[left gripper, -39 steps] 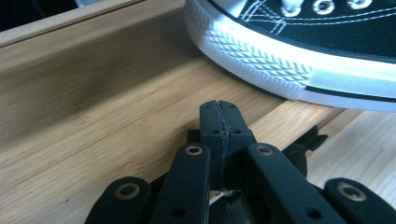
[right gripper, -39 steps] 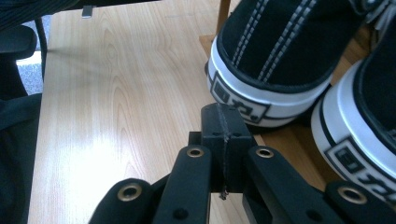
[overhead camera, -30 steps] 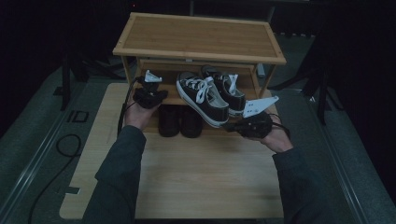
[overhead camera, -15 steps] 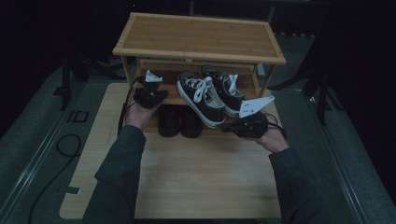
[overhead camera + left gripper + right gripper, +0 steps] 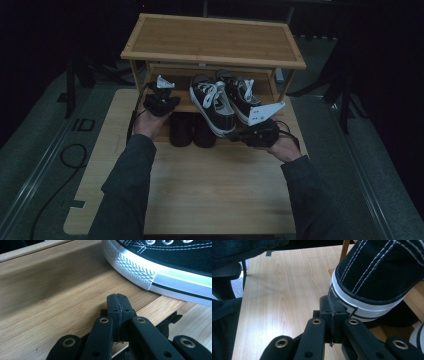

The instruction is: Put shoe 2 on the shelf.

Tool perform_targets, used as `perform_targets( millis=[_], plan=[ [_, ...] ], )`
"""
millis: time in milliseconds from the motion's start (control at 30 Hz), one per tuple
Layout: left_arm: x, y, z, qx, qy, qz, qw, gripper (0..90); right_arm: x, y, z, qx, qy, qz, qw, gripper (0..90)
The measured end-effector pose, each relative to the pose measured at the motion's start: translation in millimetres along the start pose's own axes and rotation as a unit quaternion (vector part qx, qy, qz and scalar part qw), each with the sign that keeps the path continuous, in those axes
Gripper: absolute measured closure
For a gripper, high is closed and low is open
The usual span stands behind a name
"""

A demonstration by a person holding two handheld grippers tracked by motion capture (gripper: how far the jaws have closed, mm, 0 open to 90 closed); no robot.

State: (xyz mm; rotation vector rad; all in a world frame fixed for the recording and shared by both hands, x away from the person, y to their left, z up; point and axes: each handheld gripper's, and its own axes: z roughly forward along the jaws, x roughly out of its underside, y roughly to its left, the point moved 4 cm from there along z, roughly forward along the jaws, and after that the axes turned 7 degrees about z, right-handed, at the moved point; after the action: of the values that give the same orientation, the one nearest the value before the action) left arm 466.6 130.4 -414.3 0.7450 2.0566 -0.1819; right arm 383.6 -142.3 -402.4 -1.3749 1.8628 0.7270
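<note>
Nudging sneaker (image 5: 372,277) heel with closed right gripper (image 5: 331,305)

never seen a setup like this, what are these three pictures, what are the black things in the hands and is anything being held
A person sits at a wooden table and holds a hand-operated gripper in each hand, a black tool with two jaws. The wide picture is taken from above the person's side of the table. In it the left gripper and the right gripper reach toward a small wooden shoe rack.

The two close pictures come from cameras riding on the grippers, looking along their jaws.

On the rack's middle shelf lie two black sneakers with white laces. A darker pair of shoes sits below.

Both grippers have their jaws shut. The left gripper's tip rests near one sneaker's toe, holding nothing. The right gripper's tip is against a sneaker's heel; it seems to push rather than grip.
</note>
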Motion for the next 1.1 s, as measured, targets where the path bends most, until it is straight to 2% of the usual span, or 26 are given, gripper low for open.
perform_targets(
  millis=[200, 267, 367, 700, 1100],
  plan=[
    [0.0, -0.1, 0.0, 0.0, 0.0, -0.001, 1.0, 90.0, -7.3, -1.0, 5.1, 0.005, -0.014, 0.005, 0.9999, 90.0],
    [-0.1, -0.1, 0.1, -0.001, 0.001, -0.001, 1.0, 90.0, -10.7, -2.3, 6.8, -0.003, -0.024, 0.009, 0.9997, 90.0],
    [0.0, 0.0, 0.1, 0.0, 0.0, -0.002, 1.0, 90.0, -13.7, 0.3, 13.2, -0.002, -0.018, 0.003, 0.9998, 90.0],
    [-0.2, 0.0, 0.2, 0.0, 0.001, -0.003, 1.0, 90.0, -19.7, 1.4, 24.8, -0.018, -0.034, 0.006, 0.9992, 90.0],
    [-0.1, -0.2, 0.2, 0.0, 0.0, -0.004, 1.0, 90.0, -28.4, 2.5, 34.1, -0.02, -0.04, 0.0, 0.999, 90.0]
  ],
)
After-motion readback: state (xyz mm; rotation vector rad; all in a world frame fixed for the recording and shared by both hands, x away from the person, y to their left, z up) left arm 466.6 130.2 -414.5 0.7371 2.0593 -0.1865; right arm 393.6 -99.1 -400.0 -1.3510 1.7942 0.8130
